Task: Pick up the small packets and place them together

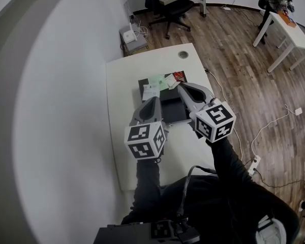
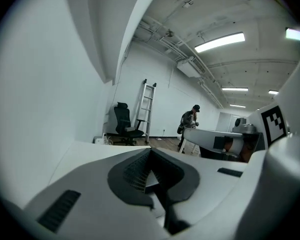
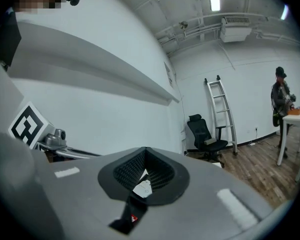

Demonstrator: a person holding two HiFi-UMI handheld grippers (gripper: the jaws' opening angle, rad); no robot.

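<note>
An office-like workroom: a white worktop [image 1: 123, 85] on a wood floor [image 1: 244, 80], black swivel chair [image 1: 168, 6] at twelve o'clock, second table [image 1: 290, 37] at two o'clock, ladder [image 2: 147, 109], ceiling strip lights [image 2: 219, 42].

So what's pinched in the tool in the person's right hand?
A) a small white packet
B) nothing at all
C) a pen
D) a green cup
A: in the right gripper view, the right gripper has its jaws closed together on a small white packet, which sits between the dark pads.
</note>
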